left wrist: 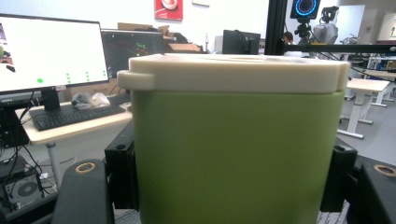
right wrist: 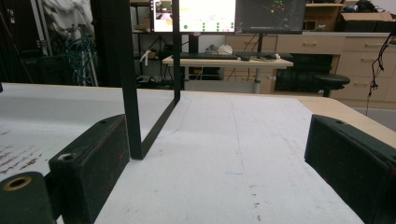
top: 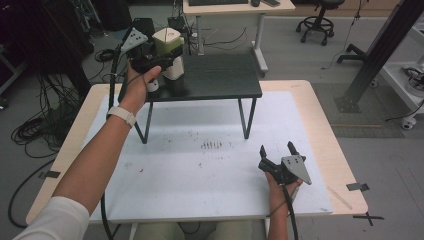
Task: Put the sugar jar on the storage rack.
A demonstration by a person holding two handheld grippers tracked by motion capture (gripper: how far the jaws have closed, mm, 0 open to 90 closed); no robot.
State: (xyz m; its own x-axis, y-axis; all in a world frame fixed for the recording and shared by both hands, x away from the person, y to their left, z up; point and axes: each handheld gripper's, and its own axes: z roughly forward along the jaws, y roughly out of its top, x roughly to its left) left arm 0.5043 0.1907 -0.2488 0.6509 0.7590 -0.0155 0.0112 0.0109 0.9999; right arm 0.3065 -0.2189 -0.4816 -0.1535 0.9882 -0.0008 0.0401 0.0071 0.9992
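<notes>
Right gripper (top: 277,150) sits at 5 o'clock on white table (top: 200,175), jaws spread, nothing btwn them. Left gripper (top: 167,54) at 11 o'clock, jaws pinching green container (left wrist: 233,158) w/ cream lid (left wrist: 233,72), which stands on black stand (top: 215,82).

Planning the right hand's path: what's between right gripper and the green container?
High view: bare white tabletop, then the black stand's front leg. Green container sits on that stand, left gripper clamped on it. Right gripper open.
</notes>
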